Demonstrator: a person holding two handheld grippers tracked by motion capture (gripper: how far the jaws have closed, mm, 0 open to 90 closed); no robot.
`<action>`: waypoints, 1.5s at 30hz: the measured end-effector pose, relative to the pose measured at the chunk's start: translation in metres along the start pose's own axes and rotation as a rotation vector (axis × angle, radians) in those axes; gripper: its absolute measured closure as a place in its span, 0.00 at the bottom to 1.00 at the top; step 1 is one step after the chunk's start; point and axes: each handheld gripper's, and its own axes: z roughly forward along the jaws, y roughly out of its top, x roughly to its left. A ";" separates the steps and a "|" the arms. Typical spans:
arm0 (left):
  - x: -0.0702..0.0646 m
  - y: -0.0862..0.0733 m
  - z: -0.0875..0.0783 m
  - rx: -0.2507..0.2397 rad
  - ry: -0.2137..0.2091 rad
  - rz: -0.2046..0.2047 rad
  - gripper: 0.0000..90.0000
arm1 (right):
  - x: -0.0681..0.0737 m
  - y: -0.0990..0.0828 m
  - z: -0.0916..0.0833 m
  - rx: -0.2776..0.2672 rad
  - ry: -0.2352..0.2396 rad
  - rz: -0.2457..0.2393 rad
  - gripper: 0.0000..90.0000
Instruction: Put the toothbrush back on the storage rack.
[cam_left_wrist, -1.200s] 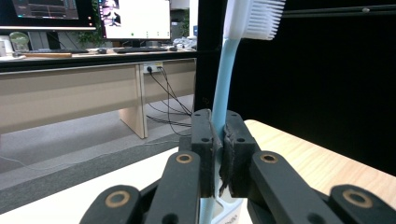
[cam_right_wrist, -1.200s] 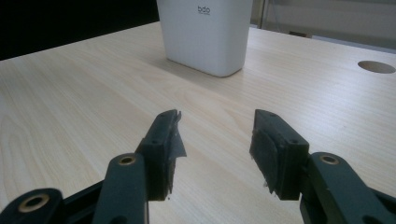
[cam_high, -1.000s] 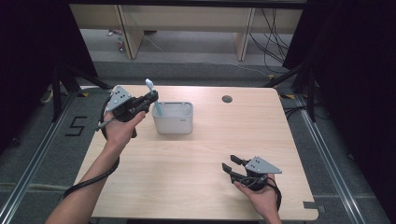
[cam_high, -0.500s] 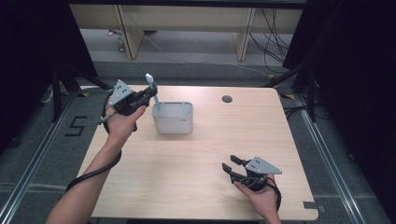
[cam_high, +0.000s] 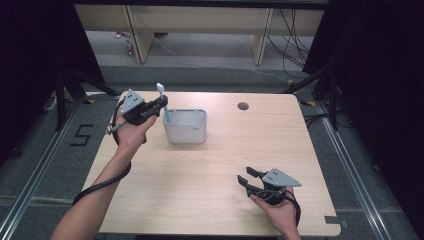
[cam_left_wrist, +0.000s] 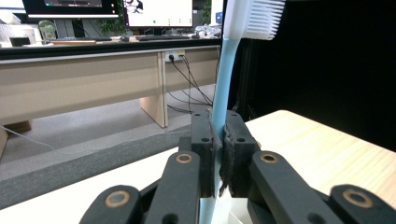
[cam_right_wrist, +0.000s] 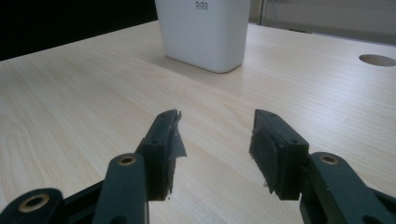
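Note:
A light blue toothbrush (cam_high: 163, 104) with white bristles (cam_left_wrist: 264, 18) stands upright, pinched by its handle (cam_left_wrist: 223, 88) in my left gripper (cam_high: 161, 106). Its lower end dips into the left side of a white rectangular container (cam_high: 186, 131) at the back of the table. In the left gripper view the pads (cam_left_wrist: 229, 156) press on the handle from both sides. My right gripper (cam_high: 244, 180) rests near the table's front right, open, with nothing between its fingers (cam_right_wrist: 168, 140). The container (cam_right_wrist: 204, 30) stands ahead of it.
The wooden table (cam_high: 215, 195) has a round cable hole (cam_high: 243, 106) at the back right. A cable (cam_high: 95, 187) trails from the left gripper along the forearm. Desks and loose cables stand beyond the table's far edge.
My left gripper has carried the toothbrush right and down, so its lower end now sits inside the container's left side. The right gripper has stayed still.

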 end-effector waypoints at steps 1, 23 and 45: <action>0.000 -0.001 0.000 0.002 -0.001 -0.001 0.94 | 0.001 0.000 0.000 0.006 0.006 0.014 0.58; 0.003 -0.026 0.010 0.104 0.006 -0.023 0.94 | 0.002 -0.001 0.003 0.014 0.020 0.024 0.57; 0.004 -0.047 0.023 0.219 0.016 -0.040 0.94 | 0.000 -0.002 0.004 0.006 0.010 -0.018 0.57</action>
